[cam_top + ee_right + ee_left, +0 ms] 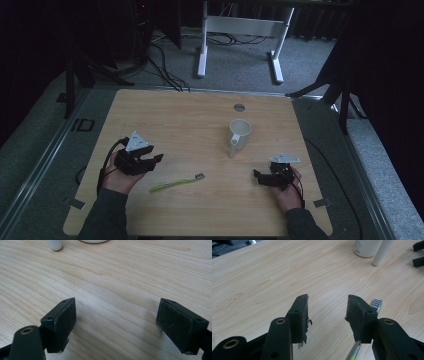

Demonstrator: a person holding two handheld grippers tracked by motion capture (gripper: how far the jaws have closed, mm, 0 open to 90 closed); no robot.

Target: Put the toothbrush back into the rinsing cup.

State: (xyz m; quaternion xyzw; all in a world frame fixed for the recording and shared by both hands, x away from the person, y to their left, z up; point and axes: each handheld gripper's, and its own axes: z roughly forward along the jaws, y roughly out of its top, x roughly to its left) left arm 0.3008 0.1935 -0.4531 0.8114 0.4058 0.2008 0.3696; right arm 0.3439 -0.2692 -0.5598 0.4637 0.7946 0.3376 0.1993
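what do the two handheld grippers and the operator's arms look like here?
Both the left gripper and the right gripper are matte black with two blocky jaws, brass-coloured pivot bushings and worn dark pads. Each carries a grey three-cornered plate on top and trails a black cable. The person wears dark grey sleeves.

A light wooden table [170,115] is standing on grey carpet [240,70] in a dim room. Behind it, a white desk frame [240,25] is rising from the floor, black cables [160,65] are trailing nearby, and dark curtains [385,75] are hanging at the sides

Black grippers [156,161], grey triangular plates, dark sleeves.
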